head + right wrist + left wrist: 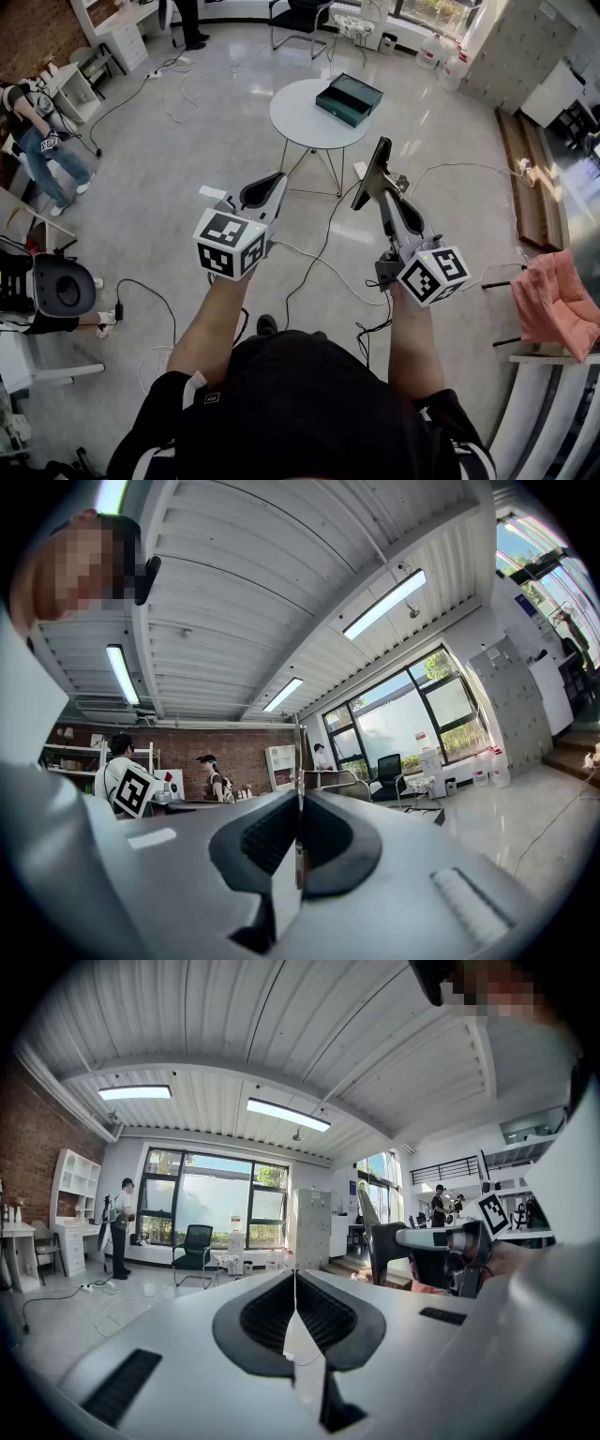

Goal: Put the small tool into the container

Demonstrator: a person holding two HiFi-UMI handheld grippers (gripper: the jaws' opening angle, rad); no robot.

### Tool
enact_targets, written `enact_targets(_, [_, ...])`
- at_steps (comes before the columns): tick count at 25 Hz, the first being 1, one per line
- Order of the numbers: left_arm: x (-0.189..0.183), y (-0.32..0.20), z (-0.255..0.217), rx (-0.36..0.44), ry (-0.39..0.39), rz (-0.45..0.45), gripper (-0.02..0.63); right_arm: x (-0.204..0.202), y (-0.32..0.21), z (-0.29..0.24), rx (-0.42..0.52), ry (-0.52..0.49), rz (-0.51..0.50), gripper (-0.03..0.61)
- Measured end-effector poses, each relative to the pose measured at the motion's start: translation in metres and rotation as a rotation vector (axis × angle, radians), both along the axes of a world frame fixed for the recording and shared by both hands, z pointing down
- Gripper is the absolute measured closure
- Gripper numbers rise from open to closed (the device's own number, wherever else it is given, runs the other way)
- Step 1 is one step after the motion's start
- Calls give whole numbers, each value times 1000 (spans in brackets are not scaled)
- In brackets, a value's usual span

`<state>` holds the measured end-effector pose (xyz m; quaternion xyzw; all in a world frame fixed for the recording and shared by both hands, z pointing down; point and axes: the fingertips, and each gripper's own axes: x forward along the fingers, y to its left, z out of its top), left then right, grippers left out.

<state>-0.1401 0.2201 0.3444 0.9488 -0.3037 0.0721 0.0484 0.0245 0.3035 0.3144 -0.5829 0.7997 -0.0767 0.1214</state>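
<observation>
Left gripper view: the left gripper [295, 1283] has its fingers pressed together along one thin seam, with nothing between them. In the right gripper view the right gripper [300, 803] is likewise clenched on nothing.

In the head view the left gripper [277, 178] sits at centre frame, its tip pointing up the picture. The right gripper [382, 143] stands just right of it, reaching higher, so that its tip lies against the lower right edge of the table [292, 124]. The two grippers are near each other but apart.

The container [349, 98], a dark green box, rests on the right part of the round white table, upper centre of the frame, with one corner near the rim. The left half of the tabletop is bare. I cannot make out the tool in any view.

Around the table is pale floor, crossed by loose cables [323, 253] that run under and between the grippers. A chair [298, 17] stands at the top edge, a person [42, 141] at the upper left, a wooden bench [523, 178] along the right, and a pink cloth [559, 302] at the right edge.
</observation>
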Motion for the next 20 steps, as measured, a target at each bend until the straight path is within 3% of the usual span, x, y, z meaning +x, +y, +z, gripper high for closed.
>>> enact_targets(9, [-21,-17,7,-22,27,7,603,-21,-19,7,-36,30,1,569])
enact_targets(20, [-73,-44,14,-43,59,13,603,-55,-38,12,-63,14,31,568])
